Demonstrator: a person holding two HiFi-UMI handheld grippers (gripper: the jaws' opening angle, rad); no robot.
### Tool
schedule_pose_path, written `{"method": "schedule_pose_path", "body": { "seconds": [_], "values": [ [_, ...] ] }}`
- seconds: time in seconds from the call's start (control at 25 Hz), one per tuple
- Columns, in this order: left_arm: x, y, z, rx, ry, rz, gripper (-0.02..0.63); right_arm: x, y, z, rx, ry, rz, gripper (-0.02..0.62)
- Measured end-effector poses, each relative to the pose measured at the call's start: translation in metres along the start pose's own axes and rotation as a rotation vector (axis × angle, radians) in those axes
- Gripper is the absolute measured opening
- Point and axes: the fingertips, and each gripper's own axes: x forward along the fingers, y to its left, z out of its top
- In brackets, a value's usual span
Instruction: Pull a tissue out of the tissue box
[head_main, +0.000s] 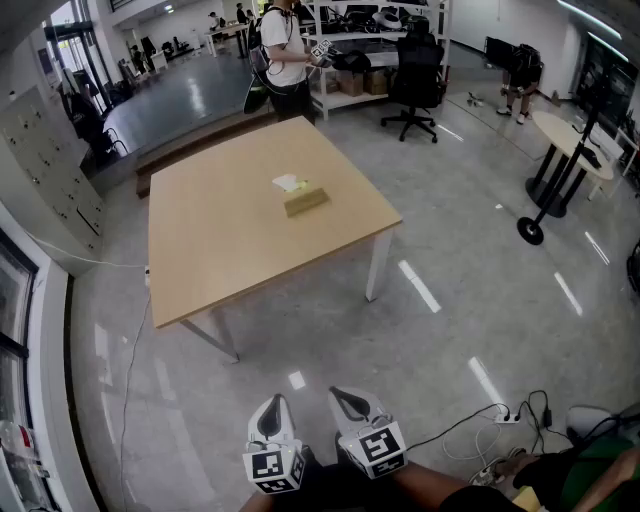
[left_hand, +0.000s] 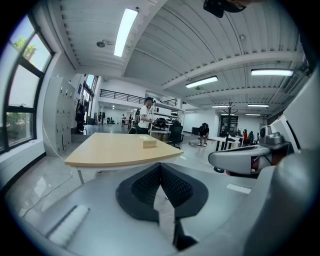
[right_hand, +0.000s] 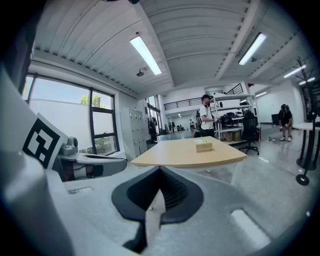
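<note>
Tissue box: placed on the desk, far half, tissue seen at its far-left end. Left gripper, right gripper: held near, well apart from the desk; jaws pressed together, nothing pinched.

Two pale grey shells, smooth and rounded. The left claw and right claw each carry a white cube printed with black square markers. Inside each sits a black lining that narrows to a point, with ribbed pads of dark rubber – the same on the right.
</note>
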Motion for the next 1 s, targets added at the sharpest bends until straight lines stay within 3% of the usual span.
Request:
{"method": "schedule_pose_path", "body": {
  "seconds": [1.0],
  "values": [
    [-0.011,0.013,0.009,-0.005,-0.038,0.039,0.018,0.009,0.011,0.006,0.000,0.005,0.033,-0.009]
  ]
}}
